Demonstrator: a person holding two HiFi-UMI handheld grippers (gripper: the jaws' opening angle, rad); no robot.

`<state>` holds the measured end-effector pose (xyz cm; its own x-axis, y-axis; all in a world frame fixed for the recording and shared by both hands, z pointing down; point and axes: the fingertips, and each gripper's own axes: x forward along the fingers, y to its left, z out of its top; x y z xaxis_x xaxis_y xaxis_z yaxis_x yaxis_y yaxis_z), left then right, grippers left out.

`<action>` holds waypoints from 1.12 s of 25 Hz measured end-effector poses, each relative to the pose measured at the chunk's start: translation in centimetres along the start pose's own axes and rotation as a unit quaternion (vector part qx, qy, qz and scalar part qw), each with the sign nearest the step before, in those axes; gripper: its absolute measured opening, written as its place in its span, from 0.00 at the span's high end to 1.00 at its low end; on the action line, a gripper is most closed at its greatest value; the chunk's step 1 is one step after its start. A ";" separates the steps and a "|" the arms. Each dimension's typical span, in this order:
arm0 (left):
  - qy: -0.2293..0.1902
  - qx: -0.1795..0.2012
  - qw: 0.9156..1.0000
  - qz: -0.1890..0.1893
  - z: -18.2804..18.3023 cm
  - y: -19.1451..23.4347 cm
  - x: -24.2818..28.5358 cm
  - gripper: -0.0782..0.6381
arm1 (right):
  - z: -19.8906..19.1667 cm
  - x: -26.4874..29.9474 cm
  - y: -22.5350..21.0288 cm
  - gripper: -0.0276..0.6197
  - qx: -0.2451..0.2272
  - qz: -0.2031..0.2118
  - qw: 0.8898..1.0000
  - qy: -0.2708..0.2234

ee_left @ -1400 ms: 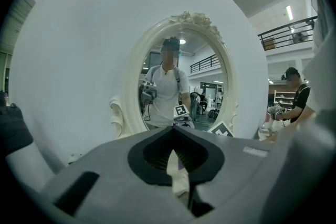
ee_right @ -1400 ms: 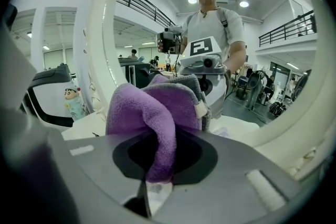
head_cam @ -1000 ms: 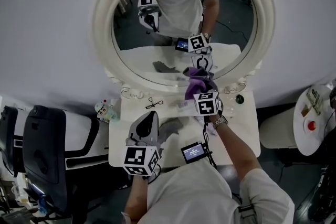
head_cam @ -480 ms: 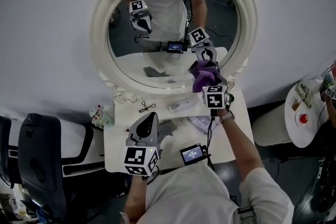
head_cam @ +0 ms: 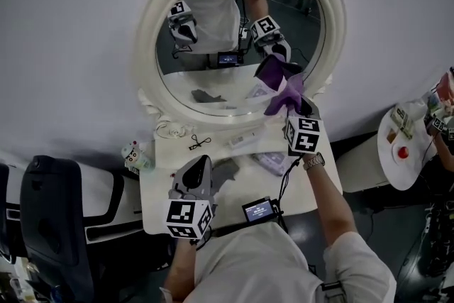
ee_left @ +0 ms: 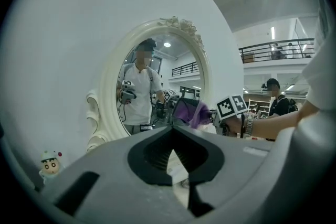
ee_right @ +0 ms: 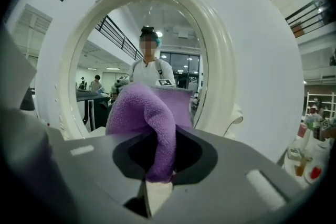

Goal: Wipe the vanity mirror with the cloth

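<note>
Gripping: our right gripper (ee_right: 157, 168) has its jaws clamped on the fluffy purple cloth (ee_right: 149, 113).
Idling: our left gripper (ee_left: 170, 147) is closed on nothing, low over the white vanity table (head_cam: 323, 188).
Relation: the cloth appears to touch the right part of the glass. Most of the upright oval white-framed mirror (head_cam: 145, 46) lies to its left, and we judge the right hand nearer.
Room: grey wall, with a black chair (head_cam: 50, 209) at left.

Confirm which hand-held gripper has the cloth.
The right hand-held gripper: its jaws clamp the purple cloth at the mirror. The left hand-held gripper is shut and empty, away from the mirror.
</note>
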<state>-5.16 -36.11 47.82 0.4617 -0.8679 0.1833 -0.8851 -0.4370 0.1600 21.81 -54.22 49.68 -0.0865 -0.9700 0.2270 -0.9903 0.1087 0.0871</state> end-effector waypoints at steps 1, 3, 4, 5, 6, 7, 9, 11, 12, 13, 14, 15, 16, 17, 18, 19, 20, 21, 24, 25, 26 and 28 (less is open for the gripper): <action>0.001 0.000 1.000 -0.005 -0.2 0.2 -0.3 0.89 | 0.3 -1.0 0.6 0.86 0.001 0.006 1.000 -0.010; 0.002 -0.001 1.000 -0.018 -0.6 0.5 -1.0 0.89 | 0.9 -3.1 1.8 0.86 0.006 0.012 1.000 -0.028; 0.003 -0.002 1.000 -0.027 -0.9 0.6 -1.3 0.89 | 1.1 -4.3 2.2 0.86 0.010 0.012 0.999 -0.036; 0.004 -0.003 0.999 -0.036 -1.0 0.6 -1.5 0.89 | 1.3 -5.5 2.6 0.86 0.017 0.012 0.999 -0.043; 0.004 -0.004 0.999 -0.045 -1.2 0.7 -1.8 0.89 | 1.5 -6.8 3.0 0.86 0.025 0.012 0.998 -0.050; 0.004 -0.004 0.999 -0.053 -1.3 0.7 -2.2 0.89 | 1.7 -8.1 3.5 0.86 0.034 0.014 0.998 -0.057; 0.003 -0.003 0.997 -0.071 -1.7 0.5 -3.0 0.89 | 1.8 -11.0 4.4 0.86 0.052 0.021 0.996 -0.070; -0.001 -0.001 0.996 -0.094 -2.1 0.0 -3.5 0.89 | 1.5 -14.4 4.8 0.86 0.069 0.021 0.994 -0.079; -0.004 -0.001 0.994 -0.106 -2.3 -0.4 -3.7 0.89 | 1.3 -16.2 4.9 0.86 0.078 0.020 0.993 -0.082; -0.006 -0.001 0.993 -0.115 -2.5 -0.7 -3.8 0.89 | 1.1 -17.9 5.1 0.86 0.087 0.024 0.992 -0.086; -0.008 -0.001 0.992 -0.123 -2.7 -1.0 -4.0 0.89 | 0.8 -19.6 5.5 0.86 0.095 0.034 0.991 -0.089; -0.009 0.000 0.992 -0.129 -3.0 -1.3 -4.2 0.89 | 0.6 -21.1 6.2 0.86 0.103 0.051 0.989 -0.092; -0.010 0.001 0.991 -0.134 -3.1 -1.7 -4.4 0.89 | 0.4 -22.6 6.9 0.86 0.107 0.072 0.987 -0.095; -0.012 0.004 0.990 -0.140 -3.2 -2.3 -4.8 0.89 | 0.3 -24.1 7.7 0.86 0.111 0.093 0.985 -0.098; -0.015 0.008 0.989 -0.145 -3.3 -2.9 -5.2 0.89 | 0.1 -25.5 8.3 0.86 0.114 0.110 0.982 -0.102; -0.019 0.011 0.989 -0.149 -3.3 -3.6 -5.8 0.89 | 0.0 -26.9 8.8 0.86 0.118 0.122 0.980 -0.106; -0.024 0.014 0.988 -0.152 -3.3 -4.2 -6.4 0.89 | -0.3 -28.1 9.2 0.86 0.127 0.130 0.977 -0.110; -0.029 0.015 0.988 -0.153 -3.4 -4.8 -7.2 0.89 | -0.7 -29.4 9.5 0.86 0.141 0.134 0.974 -0.114; -0.046 0.017 0.988 -0.147 -4.3 -6.8 -9.9 0.89 | -2.2 -32.6 10.5 0.86 0.186 0.143 0.965 -0.121; -0.051 0.020 0.988 -0.143 -4.8 -7.6 -10.9 0.89 | -2.9 -33.7 10.8 0.86 0.197 0.147 0.962 -0.120; -0.054 0.024 0.988 -0.140 -5.3 -8.5 -11.9 0.89 | -3.7 -34.7 11.1 0.86 0.205 0.153 0.959 -0.118; -0.058 0.031 0.989 -0.133 -6.4 -10.7 -14.1 0.89 | -5.2 -37.0 11.5 0.86 0.209 0.168 0.957 -0.112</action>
<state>-1.78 -17.68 49.74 0.6713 -0.7406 0.0298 -0.7375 -0.6634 0.1266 14.22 -15.97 47.32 -0.3824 -0.9230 -0.0425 -0.8560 0.3712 -0.3598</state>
